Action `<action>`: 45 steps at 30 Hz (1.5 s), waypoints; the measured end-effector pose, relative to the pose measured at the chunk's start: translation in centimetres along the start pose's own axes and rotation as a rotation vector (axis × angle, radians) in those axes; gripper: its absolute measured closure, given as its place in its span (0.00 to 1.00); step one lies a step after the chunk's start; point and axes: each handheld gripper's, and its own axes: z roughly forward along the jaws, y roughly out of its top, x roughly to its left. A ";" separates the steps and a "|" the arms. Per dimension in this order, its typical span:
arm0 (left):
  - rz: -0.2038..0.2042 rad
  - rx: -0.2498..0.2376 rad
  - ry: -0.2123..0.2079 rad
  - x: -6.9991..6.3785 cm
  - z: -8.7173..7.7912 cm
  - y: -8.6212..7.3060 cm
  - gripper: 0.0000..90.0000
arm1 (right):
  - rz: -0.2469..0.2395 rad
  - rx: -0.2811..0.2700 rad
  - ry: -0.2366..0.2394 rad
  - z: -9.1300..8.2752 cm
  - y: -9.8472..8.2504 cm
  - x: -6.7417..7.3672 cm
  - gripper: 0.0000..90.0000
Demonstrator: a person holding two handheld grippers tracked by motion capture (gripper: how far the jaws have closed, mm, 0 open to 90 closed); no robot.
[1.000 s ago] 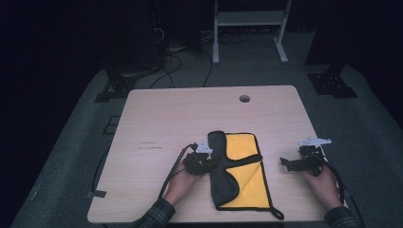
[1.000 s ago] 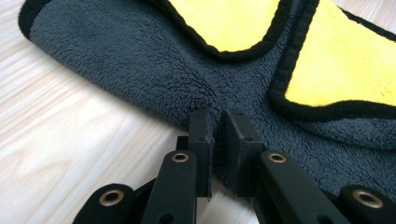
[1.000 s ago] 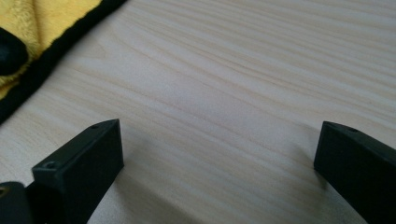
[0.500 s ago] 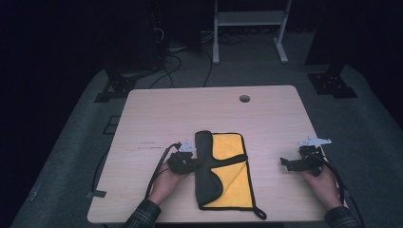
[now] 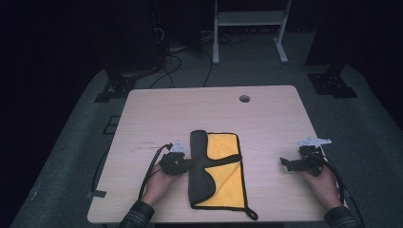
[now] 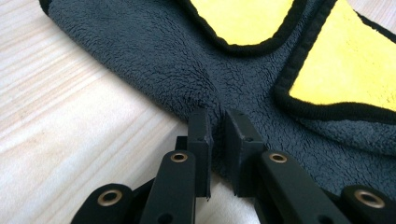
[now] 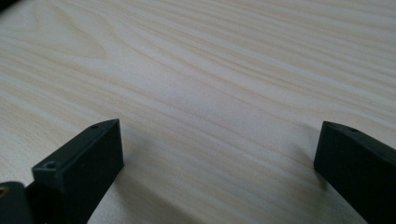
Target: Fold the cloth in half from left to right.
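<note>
Left tool [image 5: 186, 164] sits at the cloth's [image 5: 216, 173] 9 o'clock edge. In the left gripper view the left tool [image 6: 218, 122] shows its jaws a narrow slot apart, with a pinch of dark fleece puckered up between the tips. They have just been opening a little, and I cannot tell whether the pads still bite the cloth [image 6: 196, 70] or have let it slip. Right tool [image 5: 288, 163] rests well apart at 3 o'clock of the cloth, jaws spread wide over bare table [image 5: 266, 118] with nothing between them; the right gripper view shows the same, the right tool [image 7: 219, 140] over wood grain.

By my reckoning the fold is partly made: the left strip lies turned over, dark side up, across the yellow face, and a dark flap crosses the middle. The right half is still open yellow, and a corner tail sticks out at 5 o'clock, so squaring up and a further fold seem left to do.

Against the earlier high view, the cloth and my left hand have slid toward 9 o'clock across the table. The right hand sits where it was.
</note>
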 end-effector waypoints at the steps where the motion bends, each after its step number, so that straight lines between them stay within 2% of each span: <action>1: 0.003 0.000 0.006 0.1 -0.1 0.0 0.85 | 0.000 0.000 0.000 0.0 0.0 0.0 0.01; 4: 0.008 -0.030 0.033 0.5 -1.1 -0.2 0.64 | 0.000 0.000 0.000 0.0 0.0 0.0 0.01; 8: -0.016 -0.045 0.017 1.1 -2.1 -0.8 0.41 | -0.002 0.000 0.000 0.0 0.0 0.0 0.01; 11: -0.016 -0.037 0.030 1.5 -2.9 -1.6 0.30 | -0.005 0.001 0.004 0.0 0.0 0.1 0.01; 12: -0.011 -0.028 0.039 1.6 -3.2 -1.9 0.30 | -0.007 0.001 0.006 0.0 0.0 0.1 0.01; 13: -0.009 -0.028 0.050 1.6 -3.4 -2.1 0.26 | -0.007 0.001 0.006 0.0 0.0 0.1 0.01; 14: -0.002 -0.026 0.080 1.7 -3.8 -2.6 0.20 | -0.008 0.001 0.006 0.0 0.0 0.1 0.01; 16: 0.005 -0.024 0.093 1.7 -4.0 -2.9 0.14 | -0.009 0.001 0.009 0.0 0.0 0.1 0.01; 20: 0.016 0.018 0.123 2.2 -4.6 -4.2 0.05 | -0.017 0.000 0.014 0.0 0.0 0.1 0.01; 27: 0.033 0.043 0.122 3.0 -5.1 -5.8 0.01 | -0.013 0.007 0.012 0.0 0.0 0.1 0.01; 30: 0.044 0.029 0.113 3.5 -5.4 -6.6 0.00 | -0.013 0.013 0.010 -0.1 0.1 0.0 0.01; 34: 0.046 -0.026 0.110 3.9 -5.5 -7.4 0.00 | -0.011 0.018 0.011 -0.1 0.1 -0.1 0.01; 36: 0.049 -0.026 0.110 3.9 -5.5 -7.4 0.00 | -0.014 0.021 0.017 -0.3 0.3 0.0 0.07; 38: 0.049 -0.026 0.110 3.9 -5.5 -7.4 0.00 | -0.028 0.010 0.019 -0.5 0.5 0.3 0.07; 44: 0.045 -0.026 0.117 3.9 -5.5 -7.3 0.00 | -0.043 0.002 0.026 -1.1 1.2 0.9 0.15; 45: 0.046 -0.025 0.116 4.0 -5.5 -7.3 0.00 | -0.048 -0.002 0.041 -1.3 1.4 1.2 0.18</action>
